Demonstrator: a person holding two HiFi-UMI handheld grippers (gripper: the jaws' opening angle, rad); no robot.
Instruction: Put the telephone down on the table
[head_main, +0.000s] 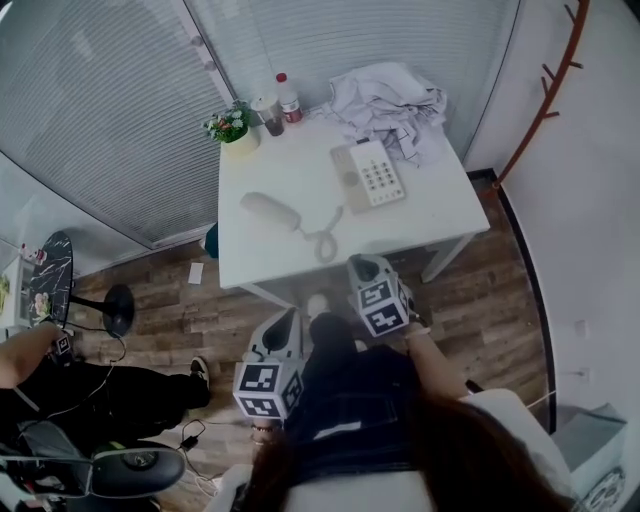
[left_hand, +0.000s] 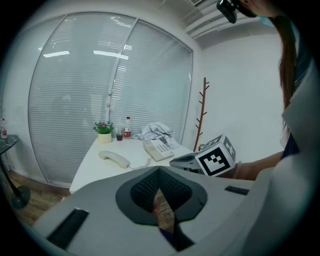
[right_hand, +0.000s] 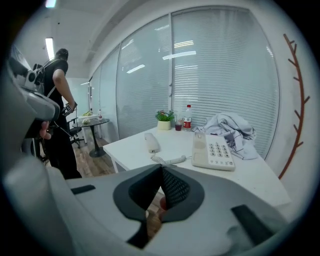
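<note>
White floor scrap (head_main: 196, 272) (head view only)

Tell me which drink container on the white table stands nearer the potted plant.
The short glass of dark drink, next to the small green potted plant; the taller clear plastic bottle with a red cap stands on the glass's other side.

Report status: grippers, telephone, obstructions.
Left gripper shut, empty; right gripper shut, empty, both short of the table. Handset lies on table, off the telephone base. Path clear.
</note>
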